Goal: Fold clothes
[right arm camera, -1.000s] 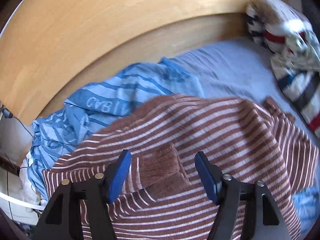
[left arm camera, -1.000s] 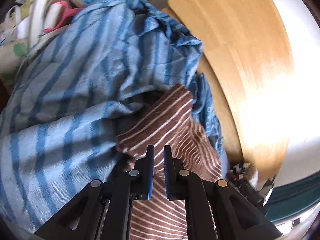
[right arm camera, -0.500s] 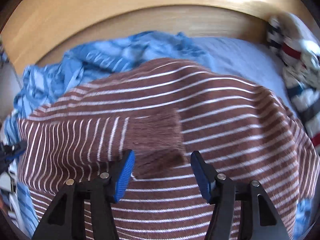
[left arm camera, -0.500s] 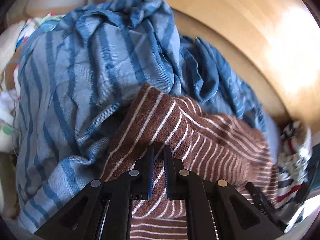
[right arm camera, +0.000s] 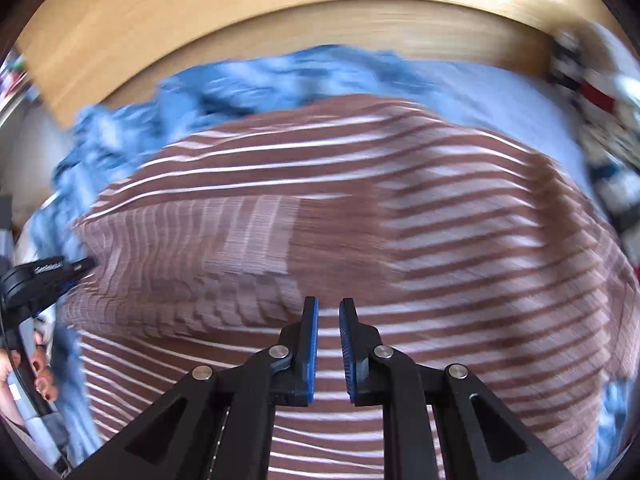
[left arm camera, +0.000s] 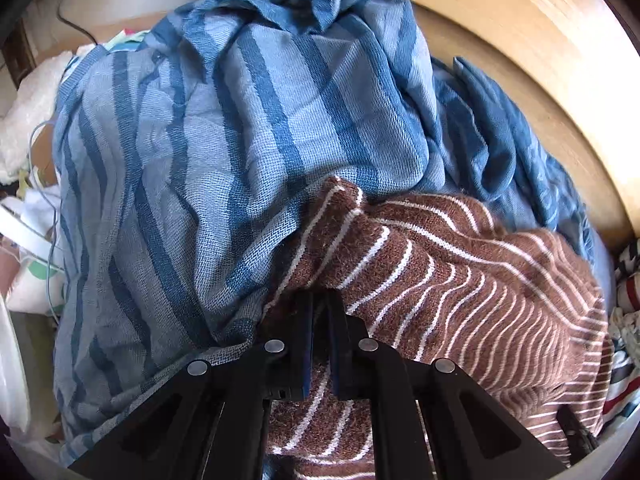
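At the far left of the bed lies a rumpled light-blue woven cloth with darker blue stripes [left arm camera: 224, 152], heaped against the pale wooden headboard [left arm camera: 540, 40]. Just right of it, and overlapping its edge, sits the task's garment — a brown knitted sweater with thin white stripes [left arm camera: 460, 280], spread across the bed. The left claw [left arm camera: 320, 308] is pressed nearly together, pinching a bunched edge of that sweater where it meets the blue cloth.

Further right, in the right wrist view, the same sweater [right arm camera: 360, 220] fills the frame, blurred by motion. The right claw [right arm camera: 329, 312] is closing, its blue pads close together over the knit; whether any fabric is caught between them I cannot tell. Beyond lies a patterned red, white and dark fabric [right arm camera: 596, 96] at the bed's right edge.

The step in hand looks like taking hold of the sweater at two points. Next, probably, both holds need confirming — then lifting the sweater clear of the blue cloth to spread it flat for the first fold.
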